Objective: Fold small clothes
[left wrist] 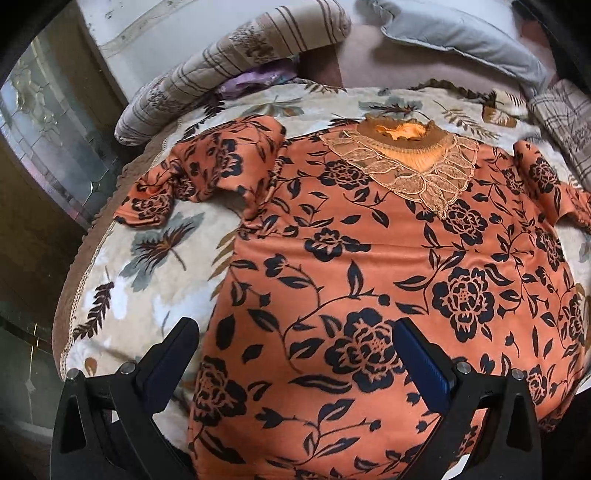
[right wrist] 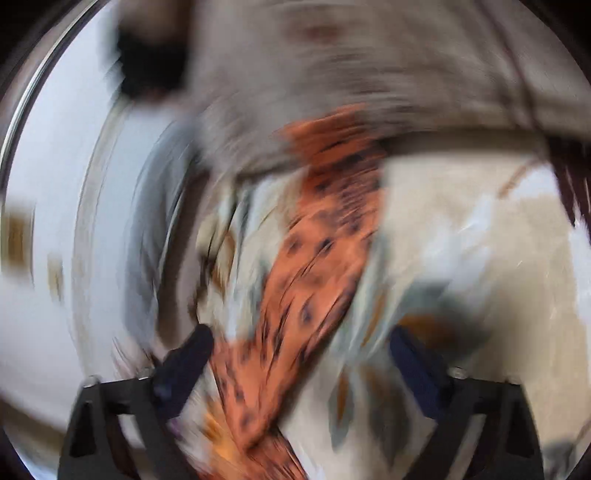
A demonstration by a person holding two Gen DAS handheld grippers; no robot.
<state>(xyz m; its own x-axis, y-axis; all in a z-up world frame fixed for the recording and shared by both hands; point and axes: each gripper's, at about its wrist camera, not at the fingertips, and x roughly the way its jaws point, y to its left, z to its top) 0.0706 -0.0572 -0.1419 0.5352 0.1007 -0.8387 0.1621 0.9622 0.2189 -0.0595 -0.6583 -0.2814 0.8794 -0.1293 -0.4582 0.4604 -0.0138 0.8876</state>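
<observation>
- The top (left wrist: 369, 266), orange with black flowers, is laid flat, front up, on a leaf-print blanket (left wrist: 147, 266).
- The lace collar (left wrist: 406, 166) is turned toward the far side, where a striped pillow (left wrist: 229, 66) and a grey pillow (left wrist: 461, 33) are seen.
- One sleeve (left wrist: 199, 177) is spread, crumpled, toward the left edge of the left wrist view; the other sleeve (left wrist: 546, 184) is spread toward the right edge.
- The left tongs (left wrist: 295, 354) are held wide open above the lower part of the top; nothing is gripped.
- The right wrist view is heavily blurred.
- The right tongs (right wrist: 301, 363) are shown with both fingers apart; a strip of orange cloth (right wrist: 314, 258) is seen between them, close to the left finger (right wrist: 184, 365).
- Contact between pads and cloth cannot be told.
</observation>
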